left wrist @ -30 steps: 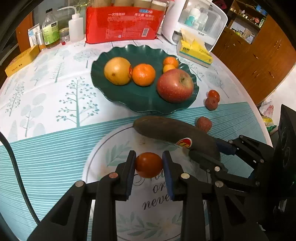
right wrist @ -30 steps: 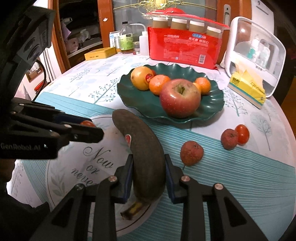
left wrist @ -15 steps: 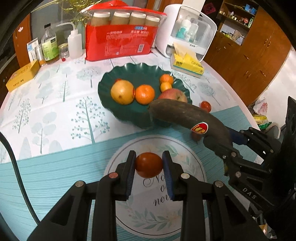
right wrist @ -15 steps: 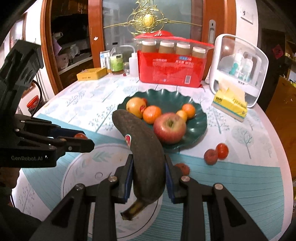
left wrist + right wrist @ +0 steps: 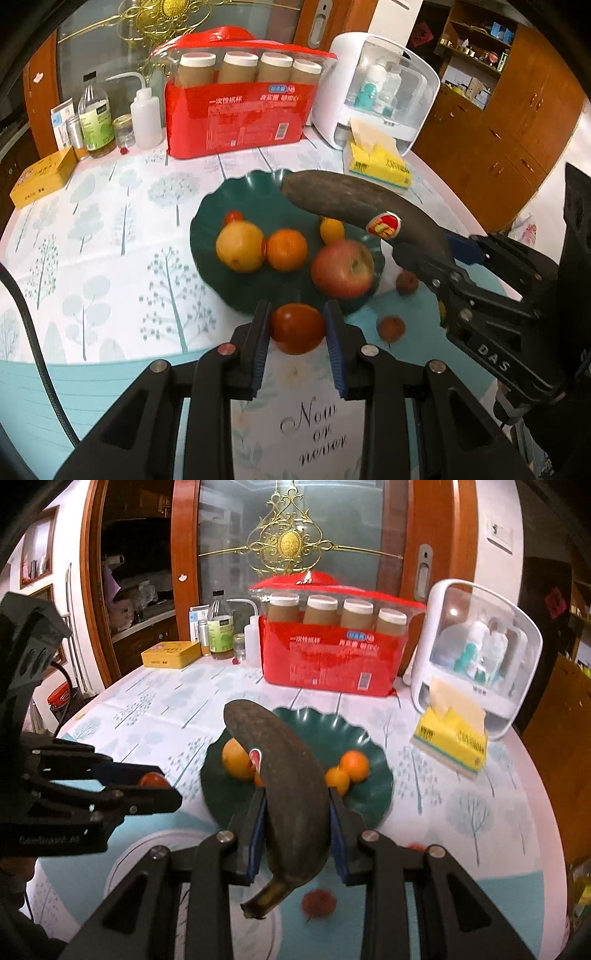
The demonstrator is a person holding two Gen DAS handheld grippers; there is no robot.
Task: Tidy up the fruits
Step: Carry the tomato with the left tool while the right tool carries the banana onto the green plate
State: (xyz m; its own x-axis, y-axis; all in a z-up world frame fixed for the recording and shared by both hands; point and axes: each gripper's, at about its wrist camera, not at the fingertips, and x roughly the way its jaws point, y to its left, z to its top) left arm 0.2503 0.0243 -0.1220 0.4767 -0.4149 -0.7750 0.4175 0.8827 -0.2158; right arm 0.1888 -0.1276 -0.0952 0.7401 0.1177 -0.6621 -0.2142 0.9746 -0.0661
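Note:
My left gripper is shut on a small red tomato, held above the near rim of the dark green fruit plate. The plate holds a yellow fruit, an orange, a red apple and small citrus. My right gripper is shut on a dark overripe banana, lifted over the plate; the banana also shows in the left wrist view, reaching over the plate from the right. The left gripper with the tomato shows in the right wrist view.
Two small reddish fruits lie on the teal mat right of the plate. A white round placemat lies below my grippers. At the back stand a red cup pack, a white box, yellow tissues and bottles.
Both grippers have risen off the placemat and moved forward toward the green plate, the left carrying the tomato, the right carrying the banana now over the plate.

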